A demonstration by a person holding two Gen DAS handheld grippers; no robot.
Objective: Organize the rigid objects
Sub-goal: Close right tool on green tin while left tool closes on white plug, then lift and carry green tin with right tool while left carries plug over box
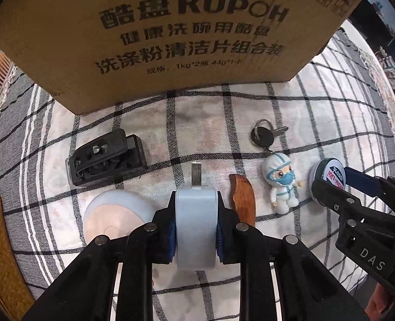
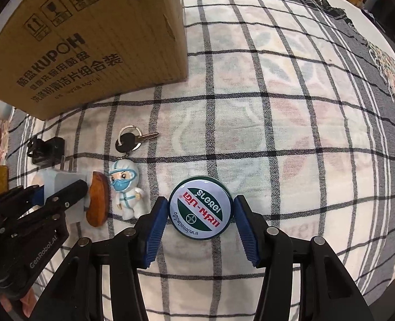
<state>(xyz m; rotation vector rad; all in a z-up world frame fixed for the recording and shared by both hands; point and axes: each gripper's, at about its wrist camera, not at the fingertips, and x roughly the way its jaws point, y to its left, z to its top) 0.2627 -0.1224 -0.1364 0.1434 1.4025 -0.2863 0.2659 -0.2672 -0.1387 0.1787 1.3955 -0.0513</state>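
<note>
I had the left hand-held gripper (image 1: pixel 196 230) clamped on the pale blue plug adapter (image 1: pixel 196 222) at lower centre, ready to lift; my right hand-held gripper (image 2: pixel 201 214) stood part-open astride the round tin (image 2: pixel 200 208), pads not visibly pressing

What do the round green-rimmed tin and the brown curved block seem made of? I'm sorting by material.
Round green-rimmed tin: probably painted metal, glossy; its printed lid shows a bright glare. Brown curved block: looks like varnished wood, with reddish grain streaks and a soft sheen.
</note>
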